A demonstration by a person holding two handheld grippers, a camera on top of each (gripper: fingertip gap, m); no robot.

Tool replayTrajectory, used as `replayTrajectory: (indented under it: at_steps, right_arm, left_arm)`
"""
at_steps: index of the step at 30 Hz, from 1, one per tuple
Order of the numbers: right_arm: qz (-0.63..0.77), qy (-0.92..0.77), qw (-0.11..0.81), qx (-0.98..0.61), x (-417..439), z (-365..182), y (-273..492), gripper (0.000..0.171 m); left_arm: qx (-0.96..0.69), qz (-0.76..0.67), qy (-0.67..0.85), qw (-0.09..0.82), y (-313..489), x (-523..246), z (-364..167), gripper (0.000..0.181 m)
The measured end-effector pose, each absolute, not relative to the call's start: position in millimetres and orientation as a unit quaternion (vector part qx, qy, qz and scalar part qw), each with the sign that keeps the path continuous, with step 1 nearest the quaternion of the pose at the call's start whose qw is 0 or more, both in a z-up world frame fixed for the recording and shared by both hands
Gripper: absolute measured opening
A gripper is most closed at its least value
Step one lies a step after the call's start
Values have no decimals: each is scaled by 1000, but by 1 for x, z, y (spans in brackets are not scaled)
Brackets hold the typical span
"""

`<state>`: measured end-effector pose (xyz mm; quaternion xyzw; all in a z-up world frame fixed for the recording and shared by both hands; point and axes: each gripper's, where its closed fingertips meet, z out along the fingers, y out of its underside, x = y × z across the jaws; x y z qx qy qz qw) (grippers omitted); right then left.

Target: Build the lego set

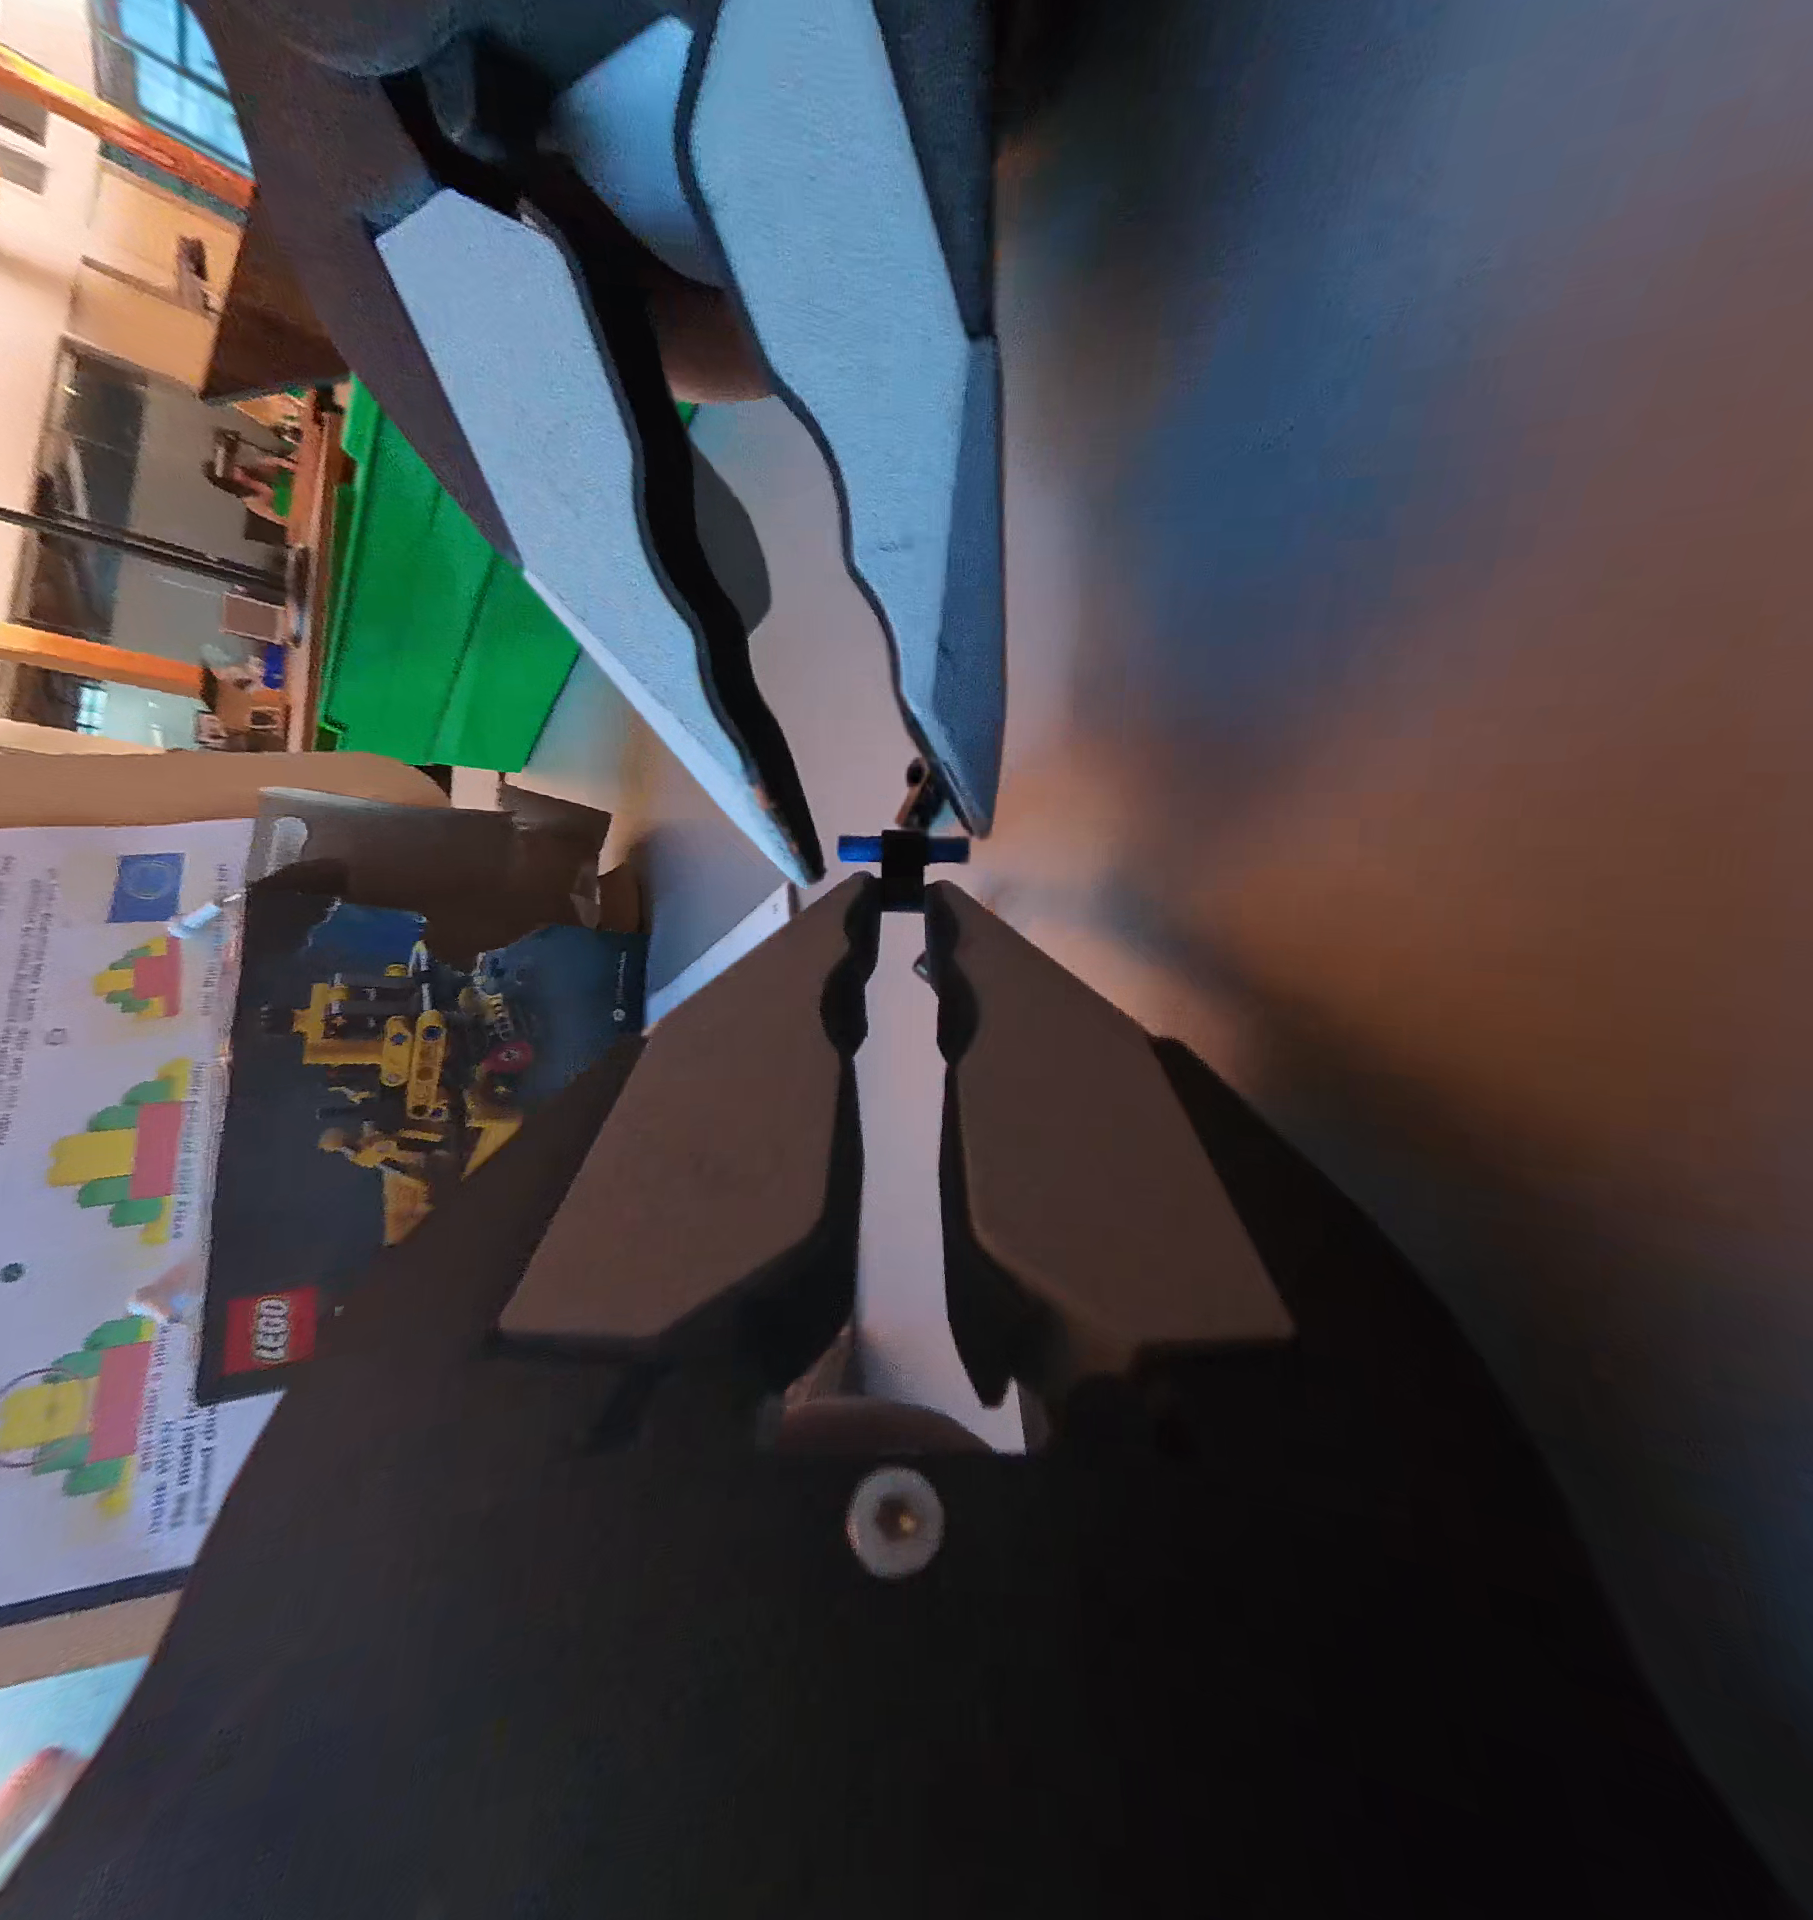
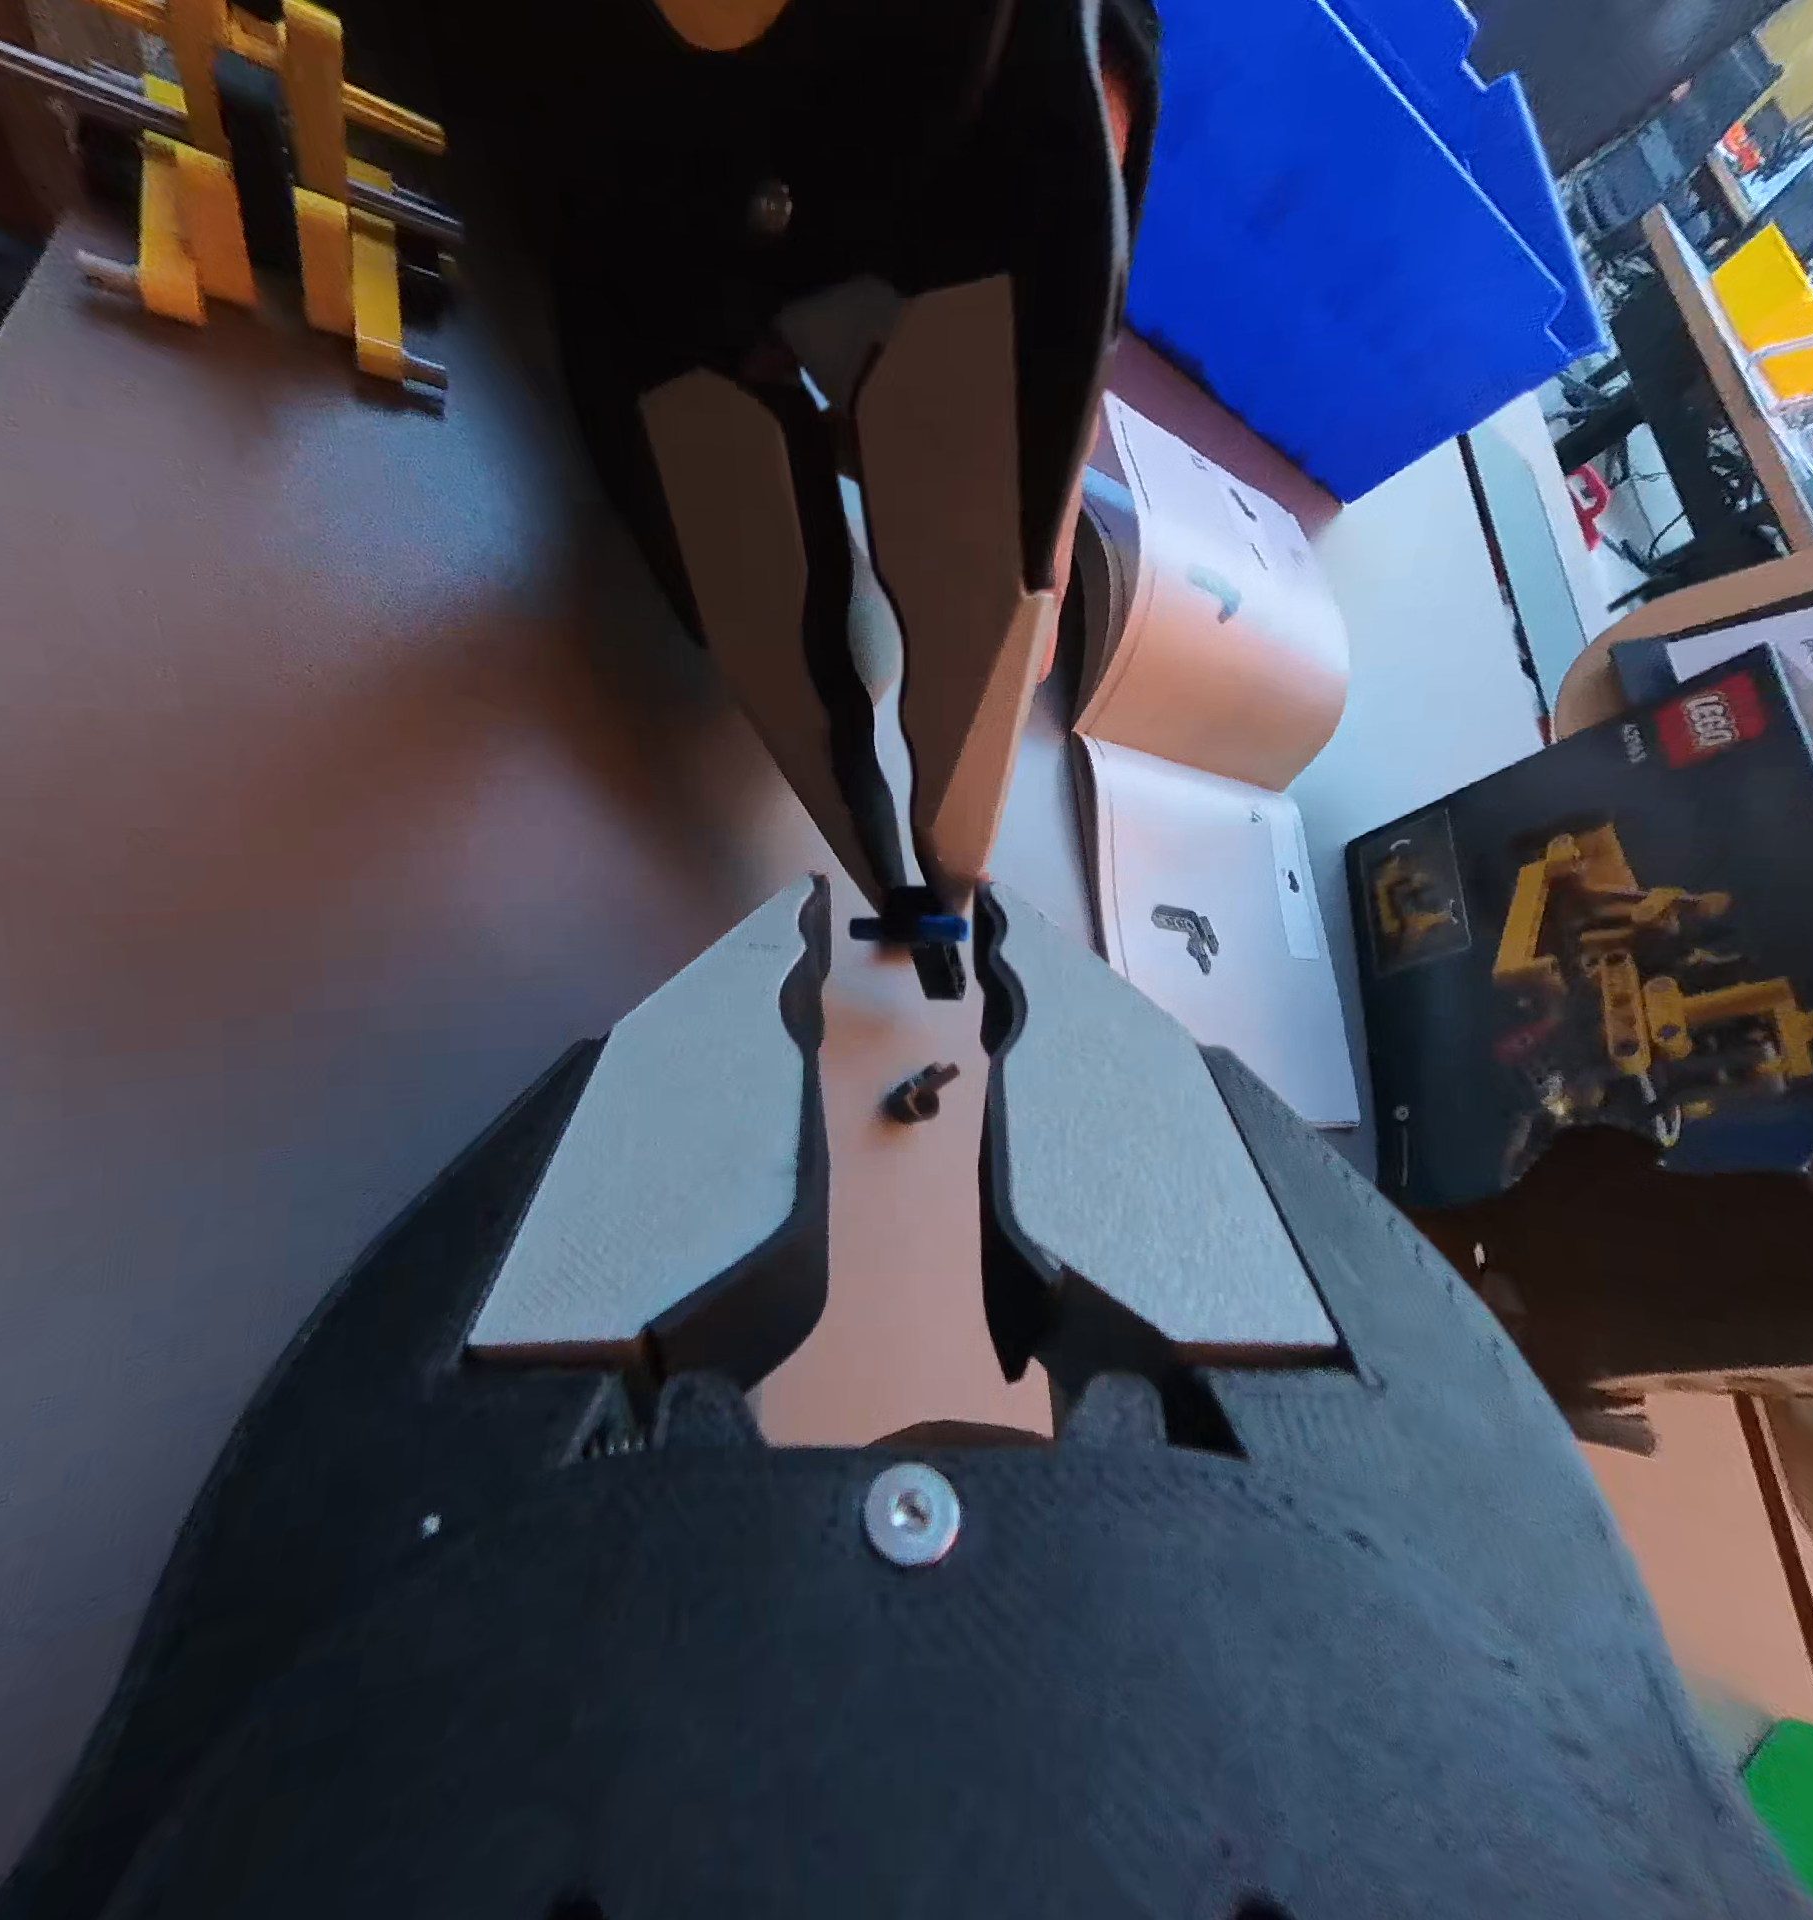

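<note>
My left gripper (image 1: 897, 894), with tan pads, is shut on a small black lego piece (image 1: 902, 871) that has a blue pin (image 1: 855, 849) pushed crosswise through it. It holds the piece just above the brown table (image 2: 258, 831). My right gripper (image 2: 902, 899), with grey pads, is open. Its two fingertips stand on either side of the blue pin (image 2: 943, 928), close to its ends. In the right wrist view the left gripper (image 2: 923, 883) comes down from above, holding the black piece (image 2: 938, 966). A small dark loose piece (image 2: 917, 1091) lies on the table between the right fingers.
An open instruction booklet (image 2: 1224, 935) and the dark lego box (image 2: 1608, 987) lie to the right. Blue bins (image 2: 1349, 239) stand behind them. A yellow and black assembly (image 2: 268, 208) sits at the far left. A printed sheet (image 1: 71, 1195) lies by the box (image 1: 362, 1091).
</note>
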<state>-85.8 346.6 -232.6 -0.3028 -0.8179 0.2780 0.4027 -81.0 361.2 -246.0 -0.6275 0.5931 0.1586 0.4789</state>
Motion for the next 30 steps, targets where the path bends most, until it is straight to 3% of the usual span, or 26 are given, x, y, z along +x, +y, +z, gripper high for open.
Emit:
replayTrajectory:
  at_steps: [20,25,30]
  right_arm:
    - [269,-778,466,-323,-95,-216,363,22]
    - [331,-755,455,-337,-93,-206,357,22]
    - [416,-732,418,-341,-88,-193,348,22]
  left_arm:
    - [-710,-18,453,539,365,-85,-216,7]
    - [-708,-81,421,561,364,-82,-206,12]
    - [-695,-145,413,570,356,-76,-197,5]
